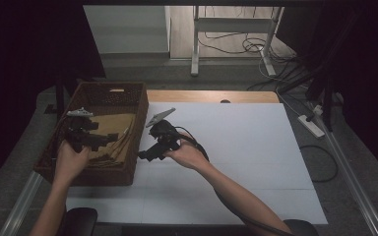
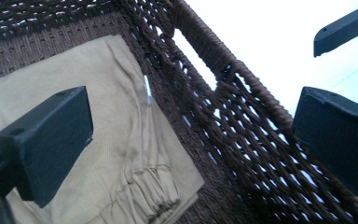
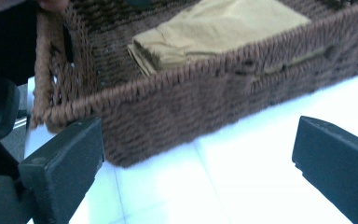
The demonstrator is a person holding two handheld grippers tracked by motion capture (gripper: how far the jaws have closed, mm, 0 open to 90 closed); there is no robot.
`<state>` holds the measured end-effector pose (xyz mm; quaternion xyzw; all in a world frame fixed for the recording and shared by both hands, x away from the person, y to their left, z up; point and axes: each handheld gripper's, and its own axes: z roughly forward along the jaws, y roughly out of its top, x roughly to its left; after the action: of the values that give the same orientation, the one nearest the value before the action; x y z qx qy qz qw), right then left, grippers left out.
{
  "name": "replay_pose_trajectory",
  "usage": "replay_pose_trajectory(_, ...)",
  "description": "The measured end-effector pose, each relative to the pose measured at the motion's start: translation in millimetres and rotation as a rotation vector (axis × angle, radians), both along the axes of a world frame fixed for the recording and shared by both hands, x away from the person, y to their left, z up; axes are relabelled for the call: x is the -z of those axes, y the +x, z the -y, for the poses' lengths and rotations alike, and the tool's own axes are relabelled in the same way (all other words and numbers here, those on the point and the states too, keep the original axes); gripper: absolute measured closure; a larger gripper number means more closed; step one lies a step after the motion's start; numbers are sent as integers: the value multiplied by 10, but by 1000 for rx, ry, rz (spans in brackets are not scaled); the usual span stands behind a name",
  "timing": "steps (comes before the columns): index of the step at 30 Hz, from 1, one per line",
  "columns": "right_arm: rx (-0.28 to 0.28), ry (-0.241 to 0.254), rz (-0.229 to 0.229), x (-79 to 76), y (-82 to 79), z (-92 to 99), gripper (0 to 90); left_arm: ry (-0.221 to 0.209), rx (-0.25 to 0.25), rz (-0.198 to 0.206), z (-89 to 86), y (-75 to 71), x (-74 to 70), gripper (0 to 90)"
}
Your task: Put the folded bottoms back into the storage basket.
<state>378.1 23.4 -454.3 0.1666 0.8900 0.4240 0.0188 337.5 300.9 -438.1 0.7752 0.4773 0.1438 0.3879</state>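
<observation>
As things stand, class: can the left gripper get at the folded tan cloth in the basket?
Probably yes. The left gripper is above the tan cloth inside the wicker basket, jaws open, with nothing between them and the cloth.

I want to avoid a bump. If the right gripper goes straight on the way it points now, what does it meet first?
Most likely the outer side wall of the woven basket. The right gripper, fingers open, points at that wall over the white table, with nothing in between. The folded tan cloth lies behind the wall, inside.
</observation>
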Motion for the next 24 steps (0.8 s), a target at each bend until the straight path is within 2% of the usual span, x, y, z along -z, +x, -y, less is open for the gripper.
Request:
replay_pose_trajectory(6,-1,-13,0,24,-60,118,32,-32,30,18,42,-118,-29,0)
replay_pose_trajectory(16,9,4,-20,86,-77,346,32,-19,39,35,173,-265,-44,0)
replay_pose_trajectory(24,25,25,-29,125,-81,531,32,6,43,46,260,-403,37,3)
